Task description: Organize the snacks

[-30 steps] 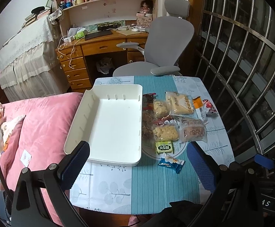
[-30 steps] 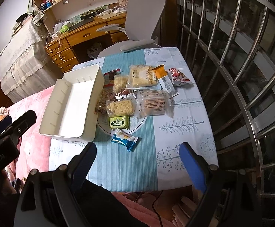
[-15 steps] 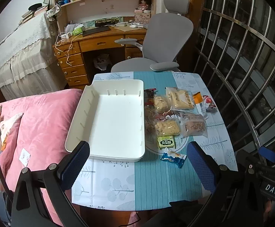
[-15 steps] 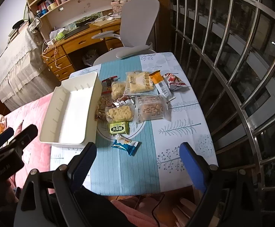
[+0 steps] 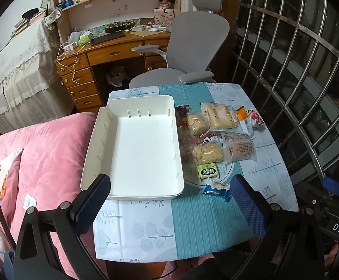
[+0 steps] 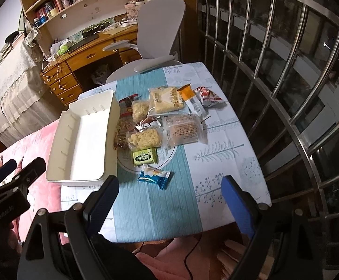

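Snacks (image 5: 212,140) are still piled at 3 o'clock of the empty white tray (image 5: 132,144) on the counter (image 5: 192,221), nothing's been grabbed, and both the left tool (image 5: 169,206) and right tool (image 6: 169,204), jaws spread wide, have been pulled back slightly.

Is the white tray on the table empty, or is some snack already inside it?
Empty. The white tray shows only its bare floor in both views; all snack packets lie beside it.

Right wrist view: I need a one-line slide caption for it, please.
Open right tool above the table, facing wrapped snacks beside an empty white tray.
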A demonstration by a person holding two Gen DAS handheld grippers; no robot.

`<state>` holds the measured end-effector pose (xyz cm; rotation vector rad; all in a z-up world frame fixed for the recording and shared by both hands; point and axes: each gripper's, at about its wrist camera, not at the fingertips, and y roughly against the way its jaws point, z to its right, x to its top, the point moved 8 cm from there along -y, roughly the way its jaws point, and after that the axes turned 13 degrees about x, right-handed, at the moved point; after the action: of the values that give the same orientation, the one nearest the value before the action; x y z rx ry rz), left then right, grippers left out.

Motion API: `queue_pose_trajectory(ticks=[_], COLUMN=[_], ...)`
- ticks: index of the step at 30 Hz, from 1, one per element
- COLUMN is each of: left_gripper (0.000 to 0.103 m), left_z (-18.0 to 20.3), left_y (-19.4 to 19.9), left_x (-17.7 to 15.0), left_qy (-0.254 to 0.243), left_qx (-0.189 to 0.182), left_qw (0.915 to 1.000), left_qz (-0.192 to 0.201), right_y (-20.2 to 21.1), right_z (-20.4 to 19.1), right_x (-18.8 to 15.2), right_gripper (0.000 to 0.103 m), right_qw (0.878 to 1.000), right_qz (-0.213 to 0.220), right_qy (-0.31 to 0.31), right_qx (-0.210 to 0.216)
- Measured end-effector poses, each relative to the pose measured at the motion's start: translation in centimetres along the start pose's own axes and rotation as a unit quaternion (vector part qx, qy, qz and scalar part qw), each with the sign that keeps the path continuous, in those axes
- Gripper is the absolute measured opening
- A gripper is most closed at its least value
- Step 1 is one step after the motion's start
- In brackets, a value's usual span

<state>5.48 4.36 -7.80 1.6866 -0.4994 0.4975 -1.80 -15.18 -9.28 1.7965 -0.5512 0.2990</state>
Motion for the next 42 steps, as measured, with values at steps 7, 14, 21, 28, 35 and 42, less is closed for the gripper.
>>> queue_pose_trajectory(ticks=[7, 14, 21, 28, 35, 42], left_gripper=[0.102, 0.102, 0.102, 0.102, 0.102, 0.102], left_z=[0.9, 2.6, 5.3, 7.9, 10.2, 12.4], left_y=[-0.6, -1.1, -2.2, -3.8, -6.0, -9.1], left_x=[0.3, 1.4, 3.1, 4.6, 4.4, 1.9], left_qy=[-0.024, -0.028, -0.005, 0.041, 0.09, 0.144], left_qx=[-0.011, -0.018, -0.005, 0.02, 0.034, 0.04], left_qw=[0.9996, 0.9994, 0.9996, 0.9978, 0.9921, 0.9789], left_qz=[-0.011, -0.01, -0.026, -0.047, -0.08, -0.14], right_y=[-0.7, -1.3, -2.3, -4.0, -6.7, -10.2], right_z=[1.5, 3.4, 5.8, 7.4, 10.0, 11.7], right_x=[-0.2, 1.2, 4.5, 8.1, 10.6, 12.1], right_gripper=[0.09, 0.09, 0.09, 0.09, 0.09, 0.086], right_qw=[0.999, 0.999, 1.0, 0.996, 0.988, 0.978], right_qz=[-0.007, 0.002, -0.003, -0.032, -0.068, -0.101], right_qy=[-0.039, -0.049, -0.019, 0.049, 0.076, 0.128], right_qx=[-0.006, 0.001, 0.021, 0.064, 0.116, 0.134])
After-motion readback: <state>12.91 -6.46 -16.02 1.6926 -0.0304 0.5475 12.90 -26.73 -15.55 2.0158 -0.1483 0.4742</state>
